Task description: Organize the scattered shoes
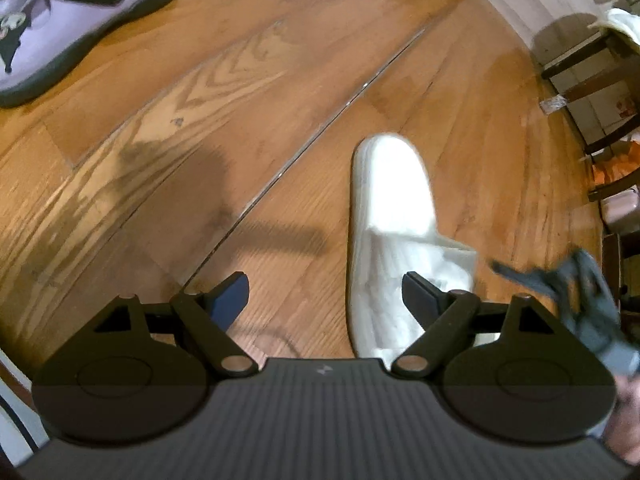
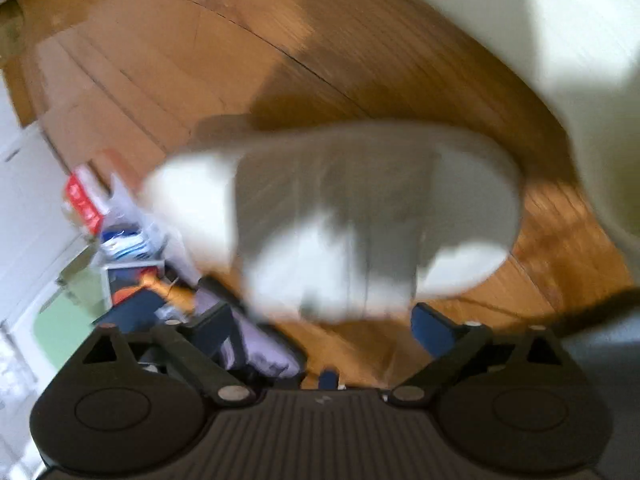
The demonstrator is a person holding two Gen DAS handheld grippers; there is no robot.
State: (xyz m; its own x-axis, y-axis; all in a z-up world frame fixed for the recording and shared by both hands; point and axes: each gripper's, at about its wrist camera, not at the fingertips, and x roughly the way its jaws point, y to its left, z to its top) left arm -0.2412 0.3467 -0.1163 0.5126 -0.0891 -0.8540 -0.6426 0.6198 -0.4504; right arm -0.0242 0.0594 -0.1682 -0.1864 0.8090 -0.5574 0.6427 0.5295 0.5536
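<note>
A white slipper (image 1: 394, 236) lies on the wooden floor (image 1: 240, 120), toe pointing away. My left gripper (image 1: 326, 300) is open just above the floor, its right finger (image 1: 420, 300) over the slipper's heel, its left finger over bare floor. A lilac clog (image 1: 76, 20) with black strap and sole sits at the far left. In the right wrist view a second white slipper (image 2: 360, 216), blurred, lies across the view just beyond my open right gripper (image 2: 320, 324); I cannot tell if they touch. A lilac shoe (image 2: 264, 352) shows under that gripper's left finger.
Dark chair legs (image 1: 592, 64) and a white wall stand at the right. A dark blurred gripper part (image 1: 580, 292) shows at the right edge. In the right wrist view, boxes and clutter (image 2: 120, 240) sit at the left and a large white object (image 2: 540, 40) at the upper right.
</note>
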